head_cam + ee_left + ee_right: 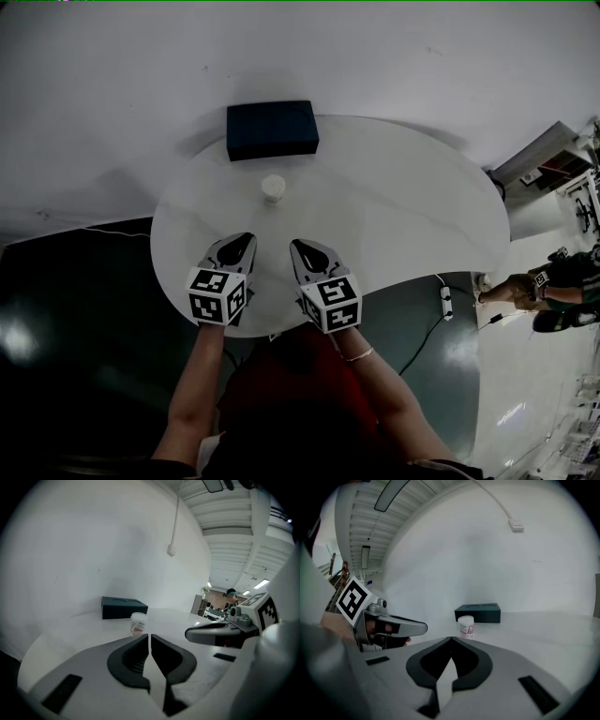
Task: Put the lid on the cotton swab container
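Note:
The cotton swab container [273, 188] is a small white round tub with a red-printed label. It stands upright near the middle of the round white table [403, 206]. It also shows in the left gripper view [138, 623] and the right gripper view [466, 626]. I cannot tell a separate lid from the tub. My left gripper [247, 238] and right gripper [296, 246] hover side by side over the table's front part, well short of the tub. Both point toward it. The left gripper [149, 636] is shut on nothing. The right gripper [451, 640] is shut too, with nothing between its jaws.
A dark blue box [272, 129] lies at the table's far edge, just behind the tub. On the floor to the right lies a power strip [446, 302] with a cable. A person [539, 286] stands at the far right. The wall runs close behind the table.

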Motion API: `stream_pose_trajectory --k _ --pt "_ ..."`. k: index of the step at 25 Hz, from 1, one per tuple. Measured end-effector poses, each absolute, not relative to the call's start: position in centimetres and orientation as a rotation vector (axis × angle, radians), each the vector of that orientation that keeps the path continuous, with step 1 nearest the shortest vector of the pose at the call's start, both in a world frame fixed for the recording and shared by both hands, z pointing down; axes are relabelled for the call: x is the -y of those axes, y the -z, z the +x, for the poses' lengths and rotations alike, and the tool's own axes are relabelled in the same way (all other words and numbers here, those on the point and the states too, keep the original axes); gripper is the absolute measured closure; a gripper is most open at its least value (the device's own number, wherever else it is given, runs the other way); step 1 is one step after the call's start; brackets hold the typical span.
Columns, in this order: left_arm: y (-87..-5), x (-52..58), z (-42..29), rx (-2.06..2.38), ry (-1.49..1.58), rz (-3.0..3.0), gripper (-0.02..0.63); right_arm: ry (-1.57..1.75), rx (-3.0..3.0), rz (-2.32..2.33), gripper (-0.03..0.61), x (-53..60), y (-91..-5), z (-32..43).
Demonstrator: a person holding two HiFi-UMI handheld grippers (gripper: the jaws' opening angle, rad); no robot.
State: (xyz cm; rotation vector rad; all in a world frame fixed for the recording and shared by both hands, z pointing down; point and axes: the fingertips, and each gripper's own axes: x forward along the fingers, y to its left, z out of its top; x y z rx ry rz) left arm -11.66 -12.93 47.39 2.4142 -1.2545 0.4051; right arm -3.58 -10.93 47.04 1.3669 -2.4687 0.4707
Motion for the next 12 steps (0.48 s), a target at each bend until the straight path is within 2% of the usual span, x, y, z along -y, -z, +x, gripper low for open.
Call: stream_pose_trajectory --k 12 --pt "-46.5 9.7 -10.9 1.332 -0.342 2.419 0.588 -0.466 2.492 1.412 0.563 8.3 -45.8 -1.1"
